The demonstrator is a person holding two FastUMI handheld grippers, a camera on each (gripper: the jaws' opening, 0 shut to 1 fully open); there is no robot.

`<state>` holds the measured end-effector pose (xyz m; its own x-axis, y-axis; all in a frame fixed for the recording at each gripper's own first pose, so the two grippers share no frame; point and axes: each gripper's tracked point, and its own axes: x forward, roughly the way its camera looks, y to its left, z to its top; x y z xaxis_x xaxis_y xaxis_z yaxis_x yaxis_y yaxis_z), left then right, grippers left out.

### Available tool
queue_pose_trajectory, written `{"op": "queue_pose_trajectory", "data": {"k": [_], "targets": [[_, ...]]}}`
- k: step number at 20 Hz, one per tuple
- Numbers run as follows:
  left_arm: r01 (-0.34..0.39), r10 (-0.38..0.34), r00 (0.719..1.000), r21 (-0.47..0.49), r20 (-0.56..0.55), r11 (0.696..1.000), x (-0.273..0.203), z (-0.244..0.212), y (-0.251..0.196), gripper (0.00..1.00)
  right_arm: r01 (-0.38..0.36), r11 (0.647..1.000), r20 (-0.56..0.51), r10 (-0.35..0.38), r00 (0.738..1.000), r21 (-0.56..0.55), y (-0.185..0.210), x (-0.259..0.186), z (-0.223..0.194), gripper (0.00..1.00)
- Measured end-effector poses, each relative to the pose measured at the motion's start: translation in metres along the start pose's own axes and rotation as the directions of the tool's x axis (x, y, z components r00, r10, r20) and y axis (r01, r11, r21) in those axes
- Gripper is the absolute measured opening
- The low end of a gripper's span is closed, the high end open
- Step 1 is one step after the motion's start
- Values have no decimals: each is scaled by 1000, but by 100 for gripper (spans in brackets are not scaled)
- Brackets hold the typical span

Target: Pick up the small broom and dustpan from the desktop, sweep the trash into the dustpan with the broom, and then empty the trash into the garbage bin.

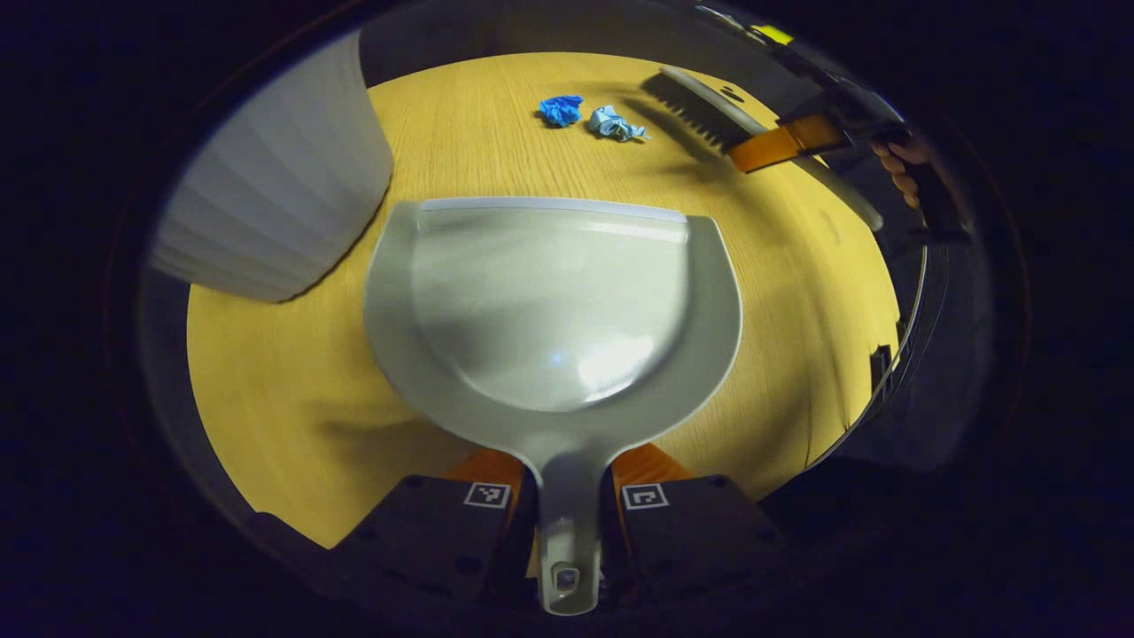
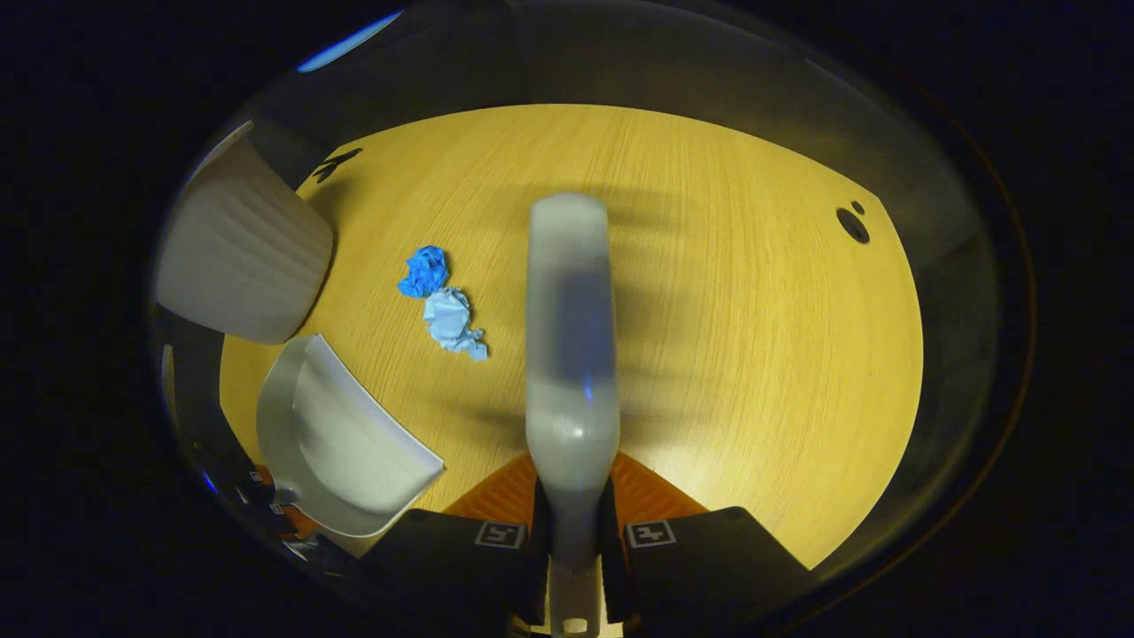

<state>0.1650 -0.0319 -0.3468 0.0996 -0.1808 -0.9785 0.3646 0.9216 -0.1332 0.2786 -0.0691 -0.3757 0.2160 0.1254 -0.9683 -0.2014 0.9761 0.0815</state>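
My left gripper (image 1: 567, 483) is shut on the handle of the grey dustpan (image 1: 549, 301), whose mouth faces away over the wooden desktop (image 1: 266, 381). Beyond its lip lie two crumpled scraps of trash, a blue one (image 1: 561, 109) and a pale blue one (image 1: 613, 123). My right gripper (image 2: 574, 496) is shut on the handle of the small broom (image 2: 571, 328), held above the desk. In the left gripper view the broom (image 1: 700, 106) hangs at the far right of the trash, bristles down. In the right gripper view the blue scrap (image 2: 424, 269), the pale scrap (image 2: 450, 321) and the dustpan (image 2: 337, 443) lie to the left.
A white ribbed garbage bin (image 1: 283, 186) stands at the desk's left side, close to the dustpan; in the right gripper view the bin (image 2: 239, 257) is at far left. A hand (image 1: 899, 164) holds the other gripper at the right. Two dark spots (image 2: 852, 223) mark the desk.
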Motion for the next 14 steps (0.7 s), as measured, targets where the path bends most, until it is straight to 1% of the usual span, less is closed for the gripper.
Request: {"op": "queue_pose_trajectory", "data": {"k": [1,2,3,4,6,7,8,9,11,12,13,14], "targets": [[2,-2,1000,13,-7,1000,0,4,1,29,19,997,-10,-20,1000,-70,-5,7,10,27],[3,-3,1000,26,-14,1000,-2,8,3,28,50,985,-13,-53,999,-162,-12,13,23,27],[1,0,1000,40,-17,999,-3,13,7,29,77,965,-12,-83,996,-252,-21,16,39,27],[0,1,1000,55,-21,998,-3,18,9,28,88,949,-14,-97,995,-303,-26,17,55,27],[-1,4,1000,95,-28,995,-2,27,17,29,67,953,-39,-82,996,-295,-26,24,87,27],[-4,7,999,106,-33,994,-1,29,19,28,79,945,-46,-98,994,-317,-31,28,93,22],[-9,13,999,116,-32,993,1,31,23,29,111,919,-60,-144,988,-379,-39,33,97,34],[-8,11,1000,115,-20,993,0,33,23,30,98,900,-75,-143,987,-424,-35,36,94,27],[-6,7,1000,111,-14,994,1,33,24,30,53,883,-109,-117,987,-467,-22,40,85,27],[-3,5,1000,112,-15,994,2,34,24,29,40,872,-123,-114,986,-489,-17,40,81,33],[-9,11,1000,120,-18,993,2,34,25,30,13,853,-146,-105,984,-522,-6,40,74,21],[-15,16,1000,125,-8,992,1,36,26,30,-8,838,-156,-92,983,-546,3,40,69,27]]}}
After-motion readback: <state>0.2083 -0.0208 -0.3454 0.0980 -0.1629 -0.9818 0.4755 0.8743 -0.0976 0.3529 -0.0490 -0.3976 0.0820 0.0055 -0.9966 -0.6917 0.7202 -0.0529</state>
